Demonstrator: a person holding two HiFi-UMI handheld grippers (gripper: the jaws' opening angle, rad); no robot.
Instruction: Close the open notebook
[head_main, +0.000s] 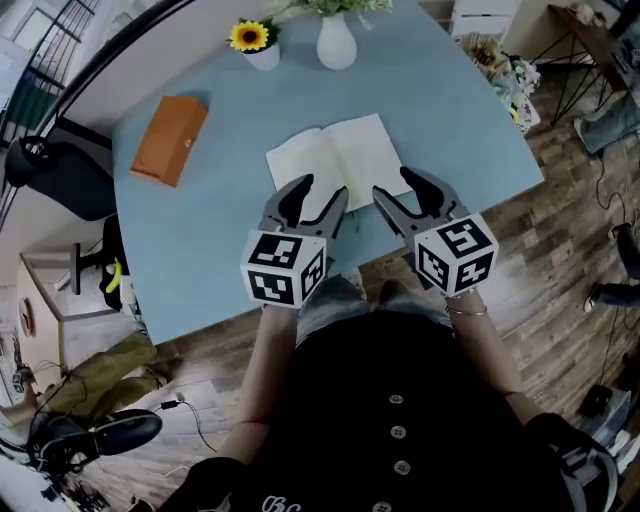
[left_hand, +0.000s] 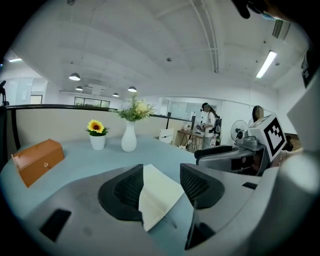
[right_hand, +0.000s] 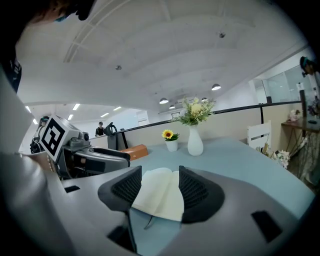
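Observation:
An open notebook (head_main: 338, 160) with blank cream pages lies flat on the blue table (head_main: 230, 230), its spine running away from me. My left gripper (head_main: 318, 199) hovers open over the notebook's near left corner. My right gripper (head_main: 393, 187) stands open just off the near right corner. In the left gripper view the notebook (left_hand: 159, 194) shows between the spread jaws of the left gripper (left_hand: 159, 186). In the right gripper view both pages of the notebook (right_hand: 159, 194) show between the spread jaws of the right gripper (right_hand: 157, 187). Neither gripper holds anything.
An orange case (head_main: 171, 138) lies at the table's left. A small pot with a sunflower (head_main: 254, 42) and a white vase (head_main: 336, 42) stand at the far edge. The table's near edge runs just under the grippers, with wooden floor (head_main: 560, 230) to the right.

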